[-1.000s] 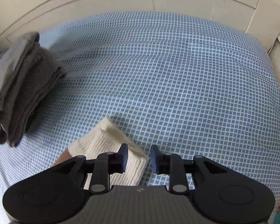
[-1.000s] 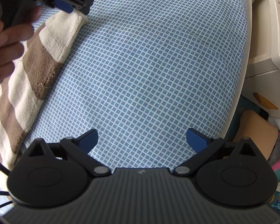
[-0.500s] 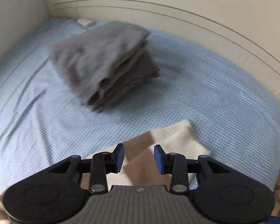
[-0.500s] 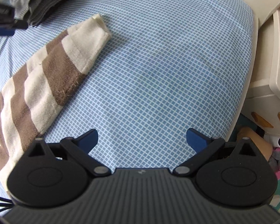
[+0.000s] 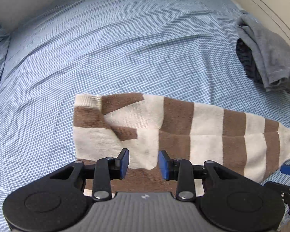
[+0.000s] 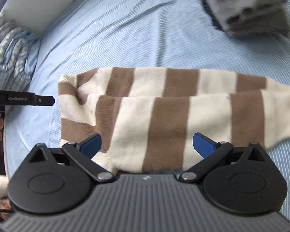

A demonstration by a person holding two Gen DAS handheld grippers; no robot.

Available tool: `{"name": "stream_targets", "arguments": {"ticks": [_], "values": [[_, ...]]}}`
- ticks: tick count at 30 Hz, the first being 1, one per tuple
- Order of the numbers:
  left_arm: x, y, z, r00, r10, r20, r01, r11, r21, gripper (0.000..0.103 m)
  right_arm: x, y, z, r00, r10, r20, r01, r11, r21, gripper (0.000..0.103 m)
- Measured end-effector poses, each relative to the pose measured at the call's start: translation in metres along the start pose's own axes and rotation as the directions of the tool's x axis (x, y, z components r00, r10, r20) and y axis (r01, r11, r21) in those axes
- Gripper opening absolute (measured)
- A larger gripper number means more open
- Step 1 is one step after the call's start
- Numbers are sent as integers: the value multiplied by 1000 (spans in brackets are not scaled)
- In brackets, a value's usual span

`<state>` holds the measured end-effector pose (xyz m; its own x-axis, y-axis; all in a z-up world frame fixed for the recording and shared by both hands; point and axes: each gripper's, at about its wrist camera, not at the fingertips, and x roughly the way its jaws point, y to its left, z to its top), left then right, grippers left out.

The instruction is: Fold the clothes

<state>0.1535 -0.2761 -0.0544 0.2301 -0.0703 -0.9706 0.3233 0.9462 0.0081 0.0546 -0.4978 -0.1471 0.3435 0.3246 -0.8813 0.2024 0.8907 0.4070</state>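
Tongs both point steeply down over the striped sweater point(image 5: 183, 127), left tongs point(image 5: 143, 164) part-open, right tongs point(image 6: 147, 143) wide, neither gripping.

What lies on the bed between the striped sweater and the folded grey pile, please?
Only bare checked bedsheet separates the striped sweater from the folded grey pile; the left wrist view shows it most clearly.

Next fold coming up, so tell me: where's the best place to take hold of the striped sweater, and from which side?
Probably the cuffed end of the striped sweater, at its left in the left wrist view, coming from above. It lies flat as a long band on the bedsheet, so that short free edge can be pinched and carried over toward the other end. The folded grey clothes lie apart, out of the way.
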Motion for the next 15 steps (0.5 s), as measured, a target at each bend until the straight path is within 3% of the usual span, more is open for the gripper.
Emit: {"name": "stream_targets", "arguments": {"ticks": [4, 7, 10, 12, 15], "values": [[15, 37, -7, 998, -53, -14, 52, 995, -87, 37, 47, 56, 38, 1000, -21, -4, 20, 971, -237, 103], [28, 55, -15, 999, -52, -9, 51, 993, -107, 37, 85, 91, 61, 1000, 13, 3, -11, 913, -409, 99], [38, 74, -24, 998, -64, -1, 64, 989, -132, 37, 125, 116, 84, 997, 52, -59, -75, 852, -518, 80], [42, 86, -30, 997, -77, -2, 76, 984, -162, 37, 150, 132, 94, 991, 44, -125, -111, 793, -600, 72], [45, 101, -39, 995, -101, -7, 98, 974, -203, 37, 175, 152, 95, 984, -2, -176, -133, 645, -753, 71]]}}
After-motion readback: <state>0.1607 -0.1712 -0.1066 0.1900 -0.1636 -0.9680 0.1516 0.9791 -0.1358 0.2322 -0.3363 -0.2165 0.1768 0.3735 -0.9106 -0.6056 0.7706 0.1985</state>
